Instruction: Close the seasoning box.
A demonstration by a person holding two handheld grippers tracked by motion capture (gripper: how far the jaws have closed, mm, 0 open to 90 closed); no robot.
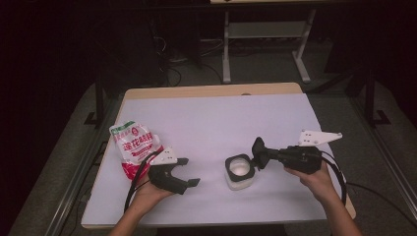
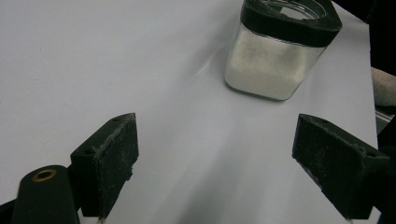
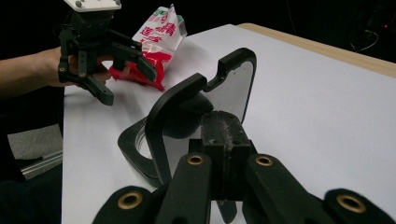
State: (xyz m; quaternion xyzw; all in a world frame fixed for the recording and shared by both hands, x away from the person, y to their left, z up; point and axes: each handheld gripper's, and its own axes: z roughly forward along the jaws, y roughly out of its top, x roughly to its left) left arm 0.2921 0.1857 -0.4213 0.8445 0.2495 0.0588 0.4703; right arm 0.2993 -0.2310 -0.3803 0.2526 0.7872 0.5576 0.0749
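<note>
While the jar [image 1: 240, 172] stands near the middle of the white table [image 1: 216, 118] in the high view, the right gripper [image 1: 259, 153] sits just beside its top, jaws clamped on the black lid [image 1: 257, 152], which stands tilted on edge at the jar's right rim. White powder shows in the jar's open mouth. The left gripper [image 1: 189, 172] rests to the jar's left, well apart from it, jaws spread wide with nothing between them. A red and white bag [image 1: 134, 147] lies behind that gripper, near the table's left edge.

Seen from the left gripper view, the two jaws stand far apart over bare table [image 2: 116, 60], and the jar [image 2: 271, 60] with its black collar stands beyond them at upper right, filled with white powder.

Seen from the right gripper view, the jaws are pressed together on the lid [image 3: 205, 102], held upright and edge-on, with the jar's black rim [image 3: 133, 149] just below it. Farther off, the left gripper [image 3: 128, 77] hangs open in front of the bag [image 3: 156, 42].
</note>
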